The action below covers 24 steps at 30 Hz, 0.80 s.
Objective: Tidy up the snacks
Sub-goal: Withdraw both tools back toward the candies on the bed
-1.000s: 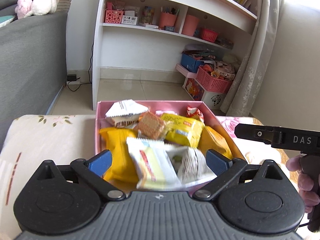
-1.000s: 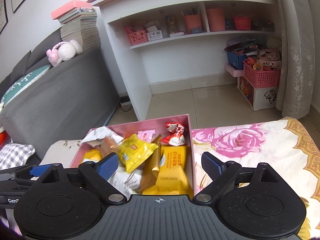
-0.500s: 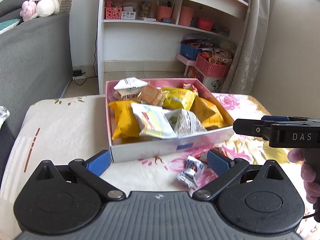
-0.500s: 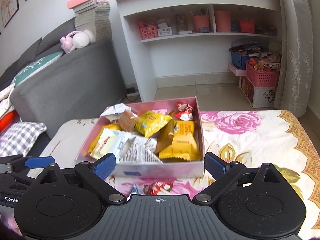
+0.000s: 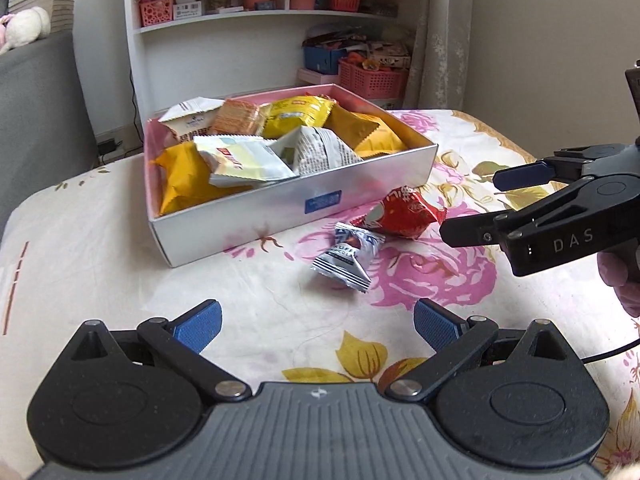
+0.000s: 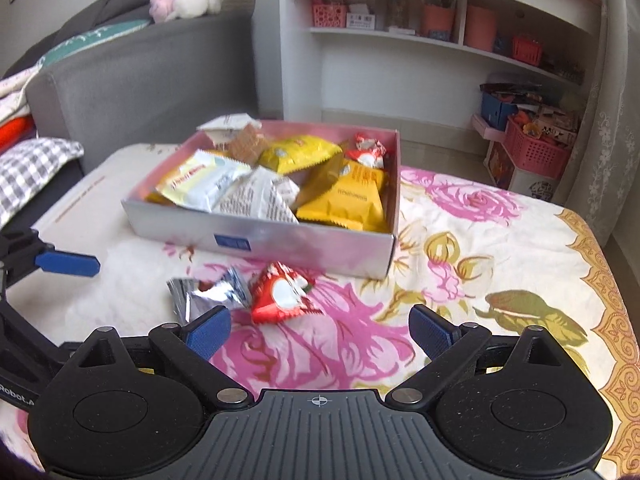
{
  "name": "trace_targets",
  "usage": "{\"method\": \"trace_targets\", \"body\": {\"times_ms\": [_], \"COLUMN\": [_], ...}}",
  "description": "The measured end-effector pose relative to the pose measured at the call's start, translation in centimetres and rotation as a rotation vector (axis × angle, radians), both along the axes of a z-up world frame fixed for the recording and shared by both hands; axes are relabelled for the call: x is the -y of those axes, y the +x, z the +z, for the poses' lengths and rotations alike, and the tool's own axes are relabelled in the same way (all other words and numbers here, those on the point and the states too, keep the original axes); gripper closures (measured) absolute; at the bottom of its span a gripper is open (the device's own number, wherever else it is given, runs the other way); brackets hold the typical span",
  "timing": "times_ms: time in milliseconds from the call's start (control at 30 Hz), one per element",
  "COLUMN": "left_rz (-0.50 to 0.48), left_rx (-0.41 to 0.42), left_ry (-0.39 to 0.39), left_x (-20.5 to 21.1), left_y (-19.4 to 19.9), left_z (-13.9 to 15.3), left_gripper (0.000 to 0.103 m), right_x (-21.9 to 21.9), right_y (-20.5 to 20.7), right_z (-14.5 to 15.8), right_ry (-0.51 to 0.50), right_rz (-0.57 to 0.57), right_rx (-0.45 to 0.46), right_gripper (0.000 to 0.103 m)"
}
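Note:
A pink-lined box (image 5: pixel 288 216) (image 6: pixel 304 244) full of yellow, white and biscuit snack packets stands on the floral cloth. In front of it lie a red packet (image 5: pixel 404 216) (image 6: pixel 282 294) and a silver-blue packet (image 5: pixel 346 258) (image 6: pixel 208 294), touching each other. My left gripper (image 5: pixel 318 326) is open and empty, well short of the silver packet. My right gripper (image 6: pixel 320 332) is open and empty, just short of the red packet; in the left wrist view it (image 5: pixel 476 208) shows to the right of the red packet.
A floral cloth (image 6: pixel 480 280) covers the table. A grey sofa (image 6: pixel 132 76) stands behind on the left. A white shelf unit (image 5: pixel 256 20) and pink baskets (image 6: pixel 536 152) stand on the floor beyond the table.
Both grippers have drawn back from over the box toward the table's near side. The white packets now lie in the box, and the two loose packets in front came into view.

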<state>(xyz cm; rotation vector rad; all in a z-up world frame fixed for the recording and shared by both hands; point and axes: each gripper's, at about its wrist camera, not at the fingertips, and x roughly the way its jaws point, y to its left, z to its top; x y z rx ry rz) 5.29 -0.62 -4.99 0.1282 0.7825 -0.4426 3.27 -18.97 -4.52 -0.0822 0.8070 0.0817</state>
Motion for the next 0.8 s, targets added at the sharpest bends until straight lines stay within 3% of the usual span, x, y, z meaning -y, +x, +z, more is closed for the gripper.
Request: {"method": "trace_targets", "body": {"times_ms": [233,467,567,700,800], "left_rz": [-0.044,-0.039,-0.042,-0.042,-0.047], "left_rx": [-0.007,0.012,0.017,0.016,0.01], "left_ry": [-0.018,-0.041,-0.05,-0.058,-0.059], "left_x": [1.2,2.0,2.2,2.5,2.5], "left_y": [1.4,2.3,2.3,2.4,2.3], "left_z": [-1.2,-1.4,-1.3,-1.3,-1.1], "left_gripper": [0.021,0.033,0.043,0.064,0.068], "right_x": [1.4,2.1,2.1,1.9,1.7], "right_y": [0.5,0.9,1.1,1.4,1.5], "right_z": [-1.5,-1.1,-1.1,-1.1,-1.1], "right_ry": [0.043,0.124,0.143,0.166,0.177], "right_rz": [-0.02,-0.056,-0.056,-0.053,-0.056], "right_rx": [-0.043,-0.037,-0.042,-0.047,-0.047], "right_gripper": [0.006,0.006,0.006,0.006,0.006]}}
